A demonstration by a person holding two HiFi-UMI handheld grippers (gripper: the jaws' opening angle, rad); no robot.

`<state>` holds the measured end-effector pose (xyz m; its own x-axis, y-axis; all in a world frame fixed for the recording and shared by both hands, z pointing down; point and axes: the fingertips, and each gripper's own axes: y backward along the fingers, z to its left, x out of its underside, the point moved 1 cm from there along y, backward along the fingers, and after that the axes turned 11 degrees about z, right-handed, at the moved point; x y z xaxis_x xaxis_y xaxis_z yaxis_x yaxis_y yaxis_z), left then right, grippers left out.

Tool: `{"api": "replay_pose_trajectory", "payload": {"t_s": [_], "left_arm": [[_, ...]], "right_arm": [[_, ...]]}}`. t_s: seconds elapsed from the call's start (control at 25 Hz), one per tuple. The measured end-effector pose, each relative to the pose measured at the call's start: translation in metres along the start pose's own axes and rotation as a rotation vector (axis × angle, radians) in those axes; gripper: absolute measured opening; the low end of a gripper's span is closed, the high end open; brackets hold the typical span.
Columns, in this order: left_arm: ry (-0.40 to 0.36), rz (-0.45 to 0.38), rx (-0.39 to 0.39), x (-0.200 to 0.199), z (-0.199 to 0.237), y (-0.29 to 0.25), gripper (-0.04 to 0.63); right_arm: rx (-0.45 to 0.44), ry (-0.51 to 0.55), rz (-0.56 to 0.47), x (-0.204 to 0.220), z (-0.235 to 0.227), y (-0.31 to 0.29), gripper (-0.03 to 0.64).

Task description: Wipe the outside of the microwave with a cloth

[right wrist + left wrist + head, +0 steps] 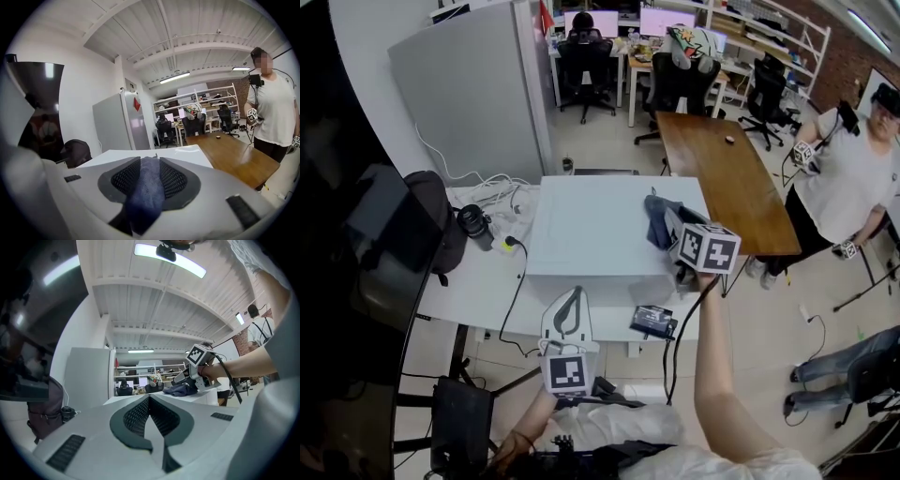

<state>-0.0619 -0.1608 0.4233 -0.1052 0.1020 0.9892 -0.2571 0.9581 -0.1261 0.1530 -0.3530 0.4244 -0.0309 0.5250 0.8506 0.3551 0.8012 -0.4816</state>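
The white microwave (600, 225) sits mid-frame in the head view, with the blue cloth (659, 220) bunched on its top near the right edge. The right gripper (144, 161) stands partly spread with the cloth in the gap, seemingly loose rather than pinched. The left gripper (149, 399), lower centre, is pressed together and empty.
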Motion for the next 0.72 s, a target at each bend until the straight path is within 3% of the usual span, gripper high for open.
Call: {"api": "replay_pose_trajectory", "payload": {"t_s": [0.24, 0.48, 0.56, 0.64, 0.72], "left_arm": [[-0.002, 0.002, 0.018, 0.001, -0.007, -0.001, 0.002], [0.008, -0.003, -0.008, 0.002, 0.000, 0.003, 0.002], [0.011, -0.003, -0.018, 0.003, 0.003, 0.006, 0.002], [0.019, 0.000, -0.021, 0.004, 0.004, 0.010, 0.002], [0.024, 0.007, -0.022, 0.005, 0.005, 0.014, 0.002]], "right_arm": [[0.035, 0.017, -0.071, -0.011, 0.000, 0.019, 0.156], [-0.033, 0.062, -0.153, -0.013, 0.045, 0.055, 0.155], [0.016, 0.103, -0.182, -0.013, 0.047, 0.061, 0.155], [0.077, 0.161, -0.157, -0.013, 0.039, 0.056, 0.155], [0.078, 0.180, -0.091, -0.010, 0.033, 0.043, 0.156]]}}
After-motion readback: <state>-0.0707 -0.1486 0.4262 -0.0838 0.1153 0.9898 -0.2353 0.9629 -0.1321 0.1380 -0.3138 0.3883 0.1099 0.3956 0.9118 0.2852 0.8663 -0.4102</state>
